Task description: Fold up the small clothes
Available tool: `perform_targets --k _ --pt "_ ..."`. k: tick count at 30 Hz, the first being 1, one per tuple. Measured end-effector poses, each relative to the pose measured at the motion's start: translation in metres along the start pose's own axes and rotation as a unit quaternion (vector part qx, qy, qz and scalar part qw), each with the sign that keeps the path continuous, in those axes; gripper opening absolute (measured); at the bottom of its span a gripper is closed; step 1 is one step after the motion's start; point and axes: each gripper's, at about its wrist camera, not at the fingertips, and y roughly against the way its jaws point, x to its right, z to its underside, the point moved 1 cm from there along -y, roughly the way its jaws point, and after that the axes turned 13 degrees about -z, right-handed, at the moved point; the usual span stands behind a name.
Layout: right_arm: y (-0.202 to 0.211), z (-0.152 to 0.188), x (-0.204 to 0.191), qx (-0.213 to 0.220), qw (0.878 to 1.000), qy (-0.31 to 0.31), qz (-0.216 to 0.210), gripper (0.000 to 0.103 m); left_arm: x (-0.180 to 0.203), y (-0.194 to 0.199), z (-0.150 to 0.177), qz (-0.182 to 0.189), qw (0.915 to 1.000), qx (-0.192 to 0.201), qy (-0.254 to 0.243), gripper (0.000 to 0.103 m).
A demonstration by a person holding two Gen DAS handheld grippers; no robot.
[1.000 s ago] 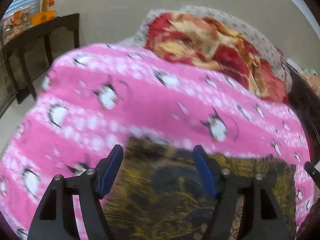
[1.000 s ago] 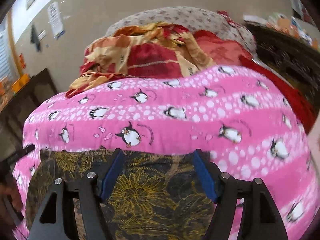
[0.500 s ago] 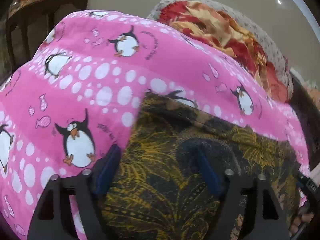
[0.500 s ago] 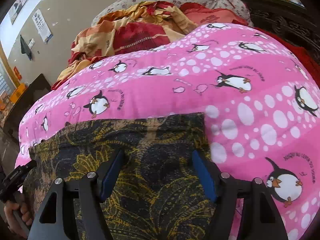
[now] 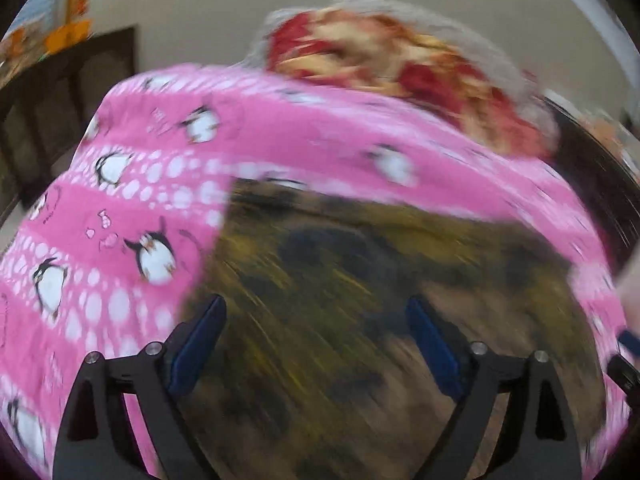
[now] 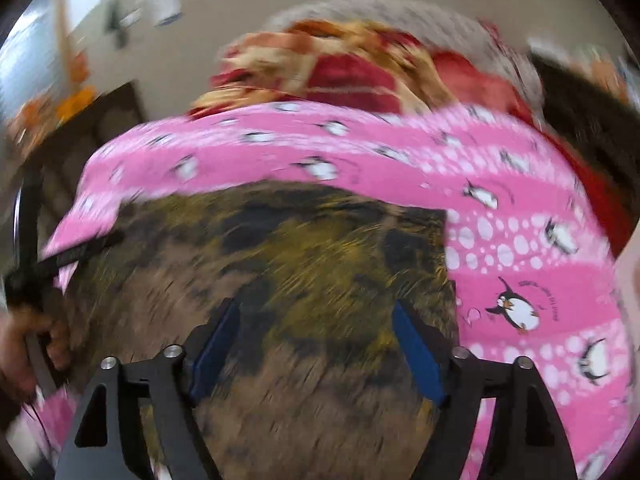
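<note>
- Here, a dark garment with a yellow floral print (image 5: 360, 300) lies flat on a pink penguin-print blanket (image 5: 132, 200), directly under and ahead of both tools.
- The left gripper (image 5: 316, 344) hangs over the garment's left half, its jaws opening, nothing pinched between the blue pads (image 5: 196, 340).
- The right gripper (image 6: 316, 344) hangs over the garment's right half, near its right edge, its jaws opening too, empty.
- The garment's long axis appears to run side to side across both views; motion blur hides its hems.
- Judged from this, each gripper is nearest its own end of the garment, favouring a two-handed fold.
- A crumpled red-and-cream cloth (image 6: 320, 68) sits beyond the garment.
</note>
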Motion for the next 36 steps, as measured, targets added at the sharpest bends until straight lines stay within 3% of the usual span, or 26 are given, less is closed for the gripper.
perform_targets --k 3,7,8,10,12,29,33,36 --pt "0.009 0.024 -0.019 -0.001 0.999 0.039 0.026 0.084 0.031 0.036 0.042 0.014 0.9977 -0.004 -0.066 0.091" --pt "-0.012 0.055 -0.011 -0.067 0.998 -0.002 0.003 0.084 0.051 0.022 0.086 -0.008 0.9914 -0.063 -0.115 0.093" --pt "-0.022 0.066 -0.005 -0.085 0.996 -0.015 0.008 0.086 0.049 0.023 0.092 -0.009 0.9934 -0.038 -0.108 0.095" --pt "-0.025 0.085 -0.010 -0.054 0.998 0.034 0.014 0.095 0.044 0.020 0.093 -0.005 0.9951 -0.034 -0.093 0.101" --pt "-0.030 0.084 -0.016 -0.069 0.996 0.052 0.026 0.098 0.043 0.018 0.092 0.001 0.9956 -0.036 -0.087 0.103" --pt "-0.026 0.089 -0.019 -0.058 0.996 0.056 0.032 0.099 0.035 0.022 0.097 0.016 0.9968 -0.024 -0.074 0.103" --pt "-0.012 0.079 -0.018 -0.039 0.998 0.037 0.040 0.099 0.035 0.022 0.097 0.015 0.9969 -0.022 -0.074 0.103" --pt "0.010 0.056 -0.021 0.017 0.999 0.017 0.027 0.099 0.035 0.022 0.097 0.014 0.9968 -0.022 -0.075 0.103"
